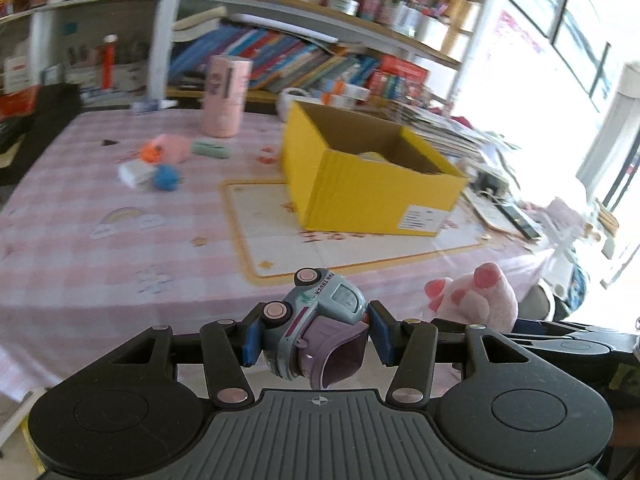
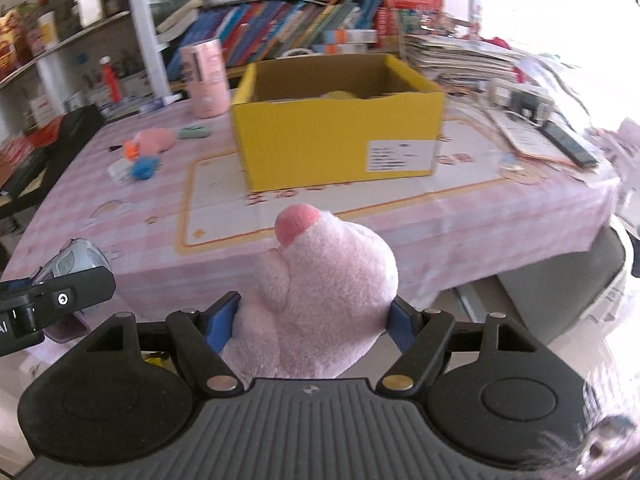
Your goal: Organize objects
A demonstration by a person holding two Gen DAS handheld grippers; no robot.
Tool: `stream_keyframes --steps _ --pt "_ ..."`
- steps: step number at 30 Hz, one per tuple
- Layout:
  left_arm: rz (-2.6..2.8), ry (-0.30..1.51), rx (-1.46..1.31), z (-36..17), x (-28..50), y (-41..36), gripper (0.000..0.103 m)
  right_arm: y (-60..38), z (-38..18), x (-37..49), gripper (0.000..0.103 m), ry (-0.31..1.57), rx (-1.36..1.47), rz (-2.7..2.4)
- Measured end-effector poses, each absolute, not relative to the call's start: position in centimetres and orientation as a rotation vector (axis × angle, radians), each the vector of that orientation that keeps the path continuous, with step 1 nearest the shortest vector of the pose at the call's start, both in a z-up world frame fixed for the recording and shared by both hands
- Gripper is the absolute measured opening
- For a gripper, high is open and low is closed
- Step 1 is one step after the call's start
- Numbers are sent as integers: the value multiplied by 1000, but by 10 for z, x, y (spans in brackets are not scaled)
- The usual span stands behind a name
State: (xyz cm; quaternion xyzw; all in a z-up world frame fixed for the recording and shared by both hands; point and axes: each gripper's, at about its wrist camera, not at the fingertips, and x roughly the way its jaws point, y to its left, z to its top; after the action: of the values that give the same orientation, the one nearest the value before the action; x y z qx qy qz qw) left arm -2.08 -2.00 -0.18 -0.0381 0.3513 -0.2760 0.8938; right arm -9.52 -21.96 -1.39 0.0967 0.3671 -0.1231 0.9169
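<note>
Pink checked tablecloth point(image 2: 120, 208), bookshelves behind, open yellow cardboard box point(image 2: 340, 136) frame centre. Left gripper point(image 1: 316, 332) pinching toy truck point(image 1: 316, 320) at bottom centre; right gripper point(image 2: 312, 320) clamped on pink plush toy point(image 2: 324, 292), lower centre

Bookshelves point(image 2: 280, 28) crammed with leaning books fill the twelve o'clock background. A pink checked tablecloth point(image 1: 80, 248) covers the table. Stacked papers point(image 2: 460, 60) sit at two o'clock.
</note>
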Motion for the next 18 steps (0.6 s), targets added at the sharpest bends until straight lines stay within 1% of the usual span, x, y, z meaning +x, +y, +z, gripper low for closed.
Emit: stream_keyframes --steps 6,18 --pt "-621 716 -69 2 -13 -42 51 -241 -10 -98 74 735 213 -309" --pt "-634 704 -60 4 6 -67 51 -265 -6 -76 74 737 206 -315"
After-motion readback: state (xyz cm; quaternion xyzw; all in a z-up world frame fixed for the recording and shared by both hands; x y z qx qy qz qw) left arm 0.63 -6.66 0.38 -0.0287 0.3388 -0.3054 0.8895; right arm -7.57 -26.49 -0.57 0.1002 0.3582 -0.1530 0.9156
